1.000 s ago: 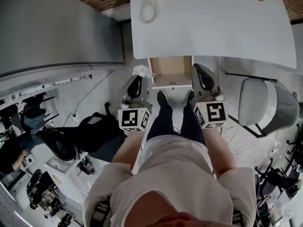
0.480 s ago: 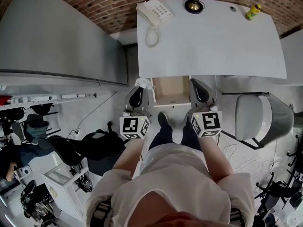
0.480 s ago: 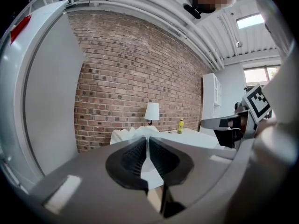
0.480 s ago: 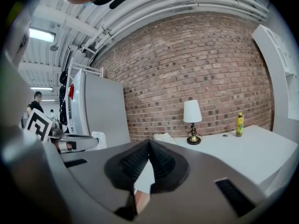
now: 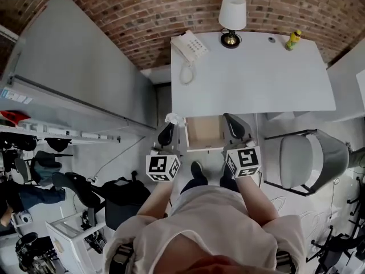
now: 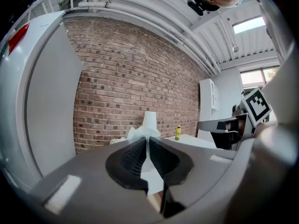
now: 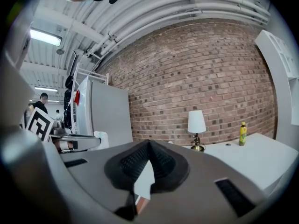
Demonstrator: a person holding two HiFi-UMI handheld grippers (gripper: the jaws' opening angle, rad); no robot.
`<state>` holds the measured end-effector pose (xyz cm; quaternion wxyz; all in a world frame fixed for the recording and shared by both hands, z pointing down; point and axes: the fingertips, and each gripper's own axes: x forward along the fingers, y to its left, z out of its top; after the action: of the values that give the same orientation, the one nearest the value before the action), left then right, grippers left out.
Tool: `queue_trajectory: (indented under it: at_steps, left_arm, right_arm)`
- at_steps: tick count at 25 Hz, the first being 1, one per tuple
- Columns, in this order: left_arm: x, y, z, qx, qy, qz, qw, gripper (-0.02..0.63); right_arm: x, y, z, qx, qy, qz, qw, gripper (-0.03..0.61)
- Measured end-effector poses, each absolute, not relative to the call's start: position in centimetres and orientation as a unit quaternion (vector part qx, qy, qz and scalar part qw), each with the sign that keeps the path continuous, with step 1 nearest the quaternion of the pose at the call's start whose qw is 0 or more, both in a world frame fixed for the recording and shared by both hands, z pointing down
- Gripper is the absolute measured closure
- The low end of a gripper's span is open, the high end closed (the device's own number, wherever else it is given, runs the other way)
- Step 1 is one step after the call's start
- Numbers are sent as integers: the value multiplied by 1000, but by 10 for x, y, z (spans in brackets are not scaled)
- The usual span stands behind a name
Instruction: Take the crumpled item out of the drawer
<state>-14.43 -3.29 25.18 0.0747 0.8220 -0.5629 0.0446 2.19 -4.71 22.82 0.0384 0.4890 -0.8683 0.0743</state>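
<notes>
The crumpled item (image 5: 171,119) is already clear of the furniture, off the left edge of the white desk (image 5: 256,79) and above floor level. Under the desk's front edge the drawer (image 5: 203,131) stands pulled out, its wooden bottom bare. The right gripper (image 7: 148,144) hovers over the drawer's right side with its jaws closed together on nothing. The left gripper (image 6: 146,143) has its jaws clamped on the item, which bulges white just past the tips. It looks like tissue or thin paper: very light, soft and easily torn. It is best pinched on a bunched fold, not on a loose edge.
</notes>
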Motion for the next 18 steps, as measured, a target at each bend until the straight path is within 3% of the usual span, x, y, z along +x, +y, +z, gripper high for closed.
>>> queue_trajectory:
  at_steps: [18]
  left_arm:
    - [-143,1,192,834,-550,22,41,588]
  right_arm:
    - [12,-16,166,467,-884,38,13,572]
